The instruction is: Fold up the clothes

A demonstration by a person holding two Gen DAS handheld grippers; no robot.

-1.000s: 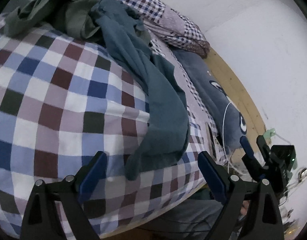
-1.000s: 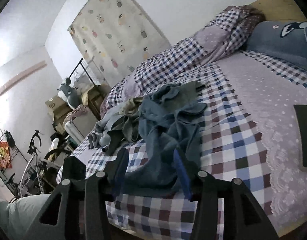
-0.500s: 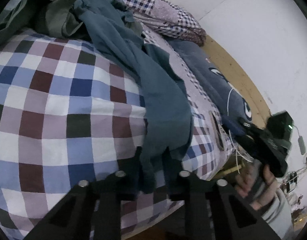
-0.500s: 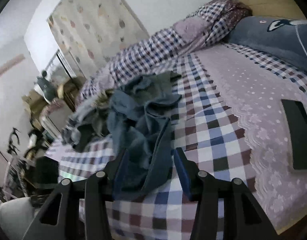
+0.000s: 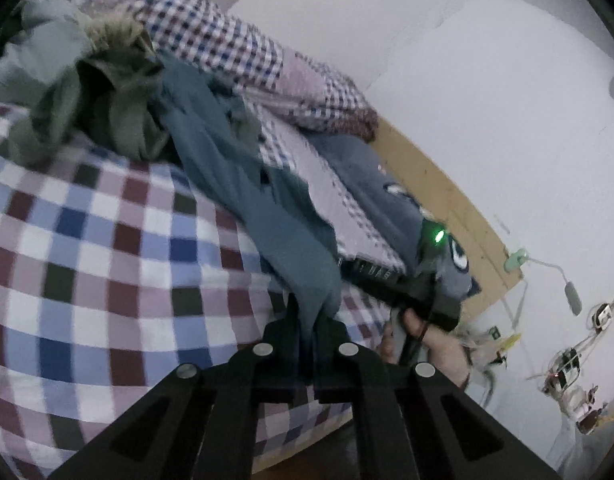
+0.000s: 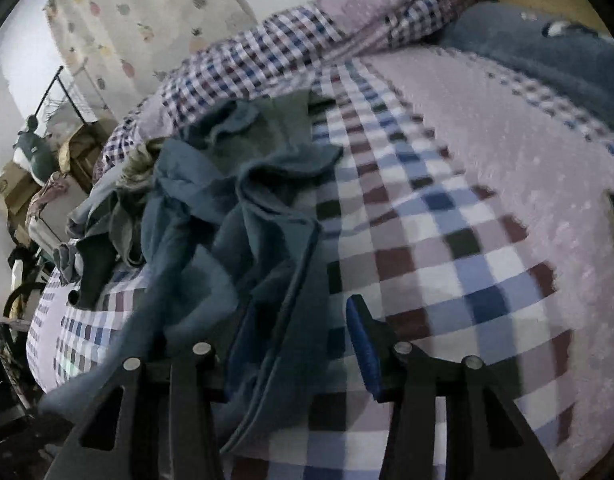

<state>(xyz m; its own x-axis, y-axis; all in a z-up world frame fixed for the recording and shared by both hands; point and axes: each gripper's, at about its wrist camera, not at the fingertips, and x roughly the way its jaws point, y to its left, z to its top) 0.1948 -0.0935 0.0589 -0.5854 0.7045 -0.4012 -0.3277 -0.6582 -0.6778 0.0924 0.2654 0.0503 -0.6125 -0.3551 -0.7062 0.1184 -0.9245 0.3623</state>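
Note:
A teal-blue garment (image 5: 243,184) trails across the checked bed cover from a heap of clothes down to the near edge. My left gripper (image 5: 307,320) is shut on its lower end. In the right wrist view the same garment (image 6: 243,248) lies bunched and drapes over the space between my right gripper's fingers (image 6: 291,344); the jaws stand open, with the blue pad (image 6: 363,344) of the right finger showing and the left finger hidden by cloth. My right gripper also shows in the left wrist view (image 5: 411,284), held in a hand beside the garment.
An olive-green garment (image 5: 107,92) and a pale one (image 5: 47,40) lie heaped at the far end. A folded gingham quilt (image 6: 275,52) and a blue-grey pillow (image 6: 547,52) lie by the wooden headboard (image 5: 459,208). Boxes and a rack (image 6: 31,168) stand beyond the bed.
My left gripper closed on the garment's lower end and has pulled it up and taut. My right gripper moved in under the garment's edge, so cloth now covers its left finger.

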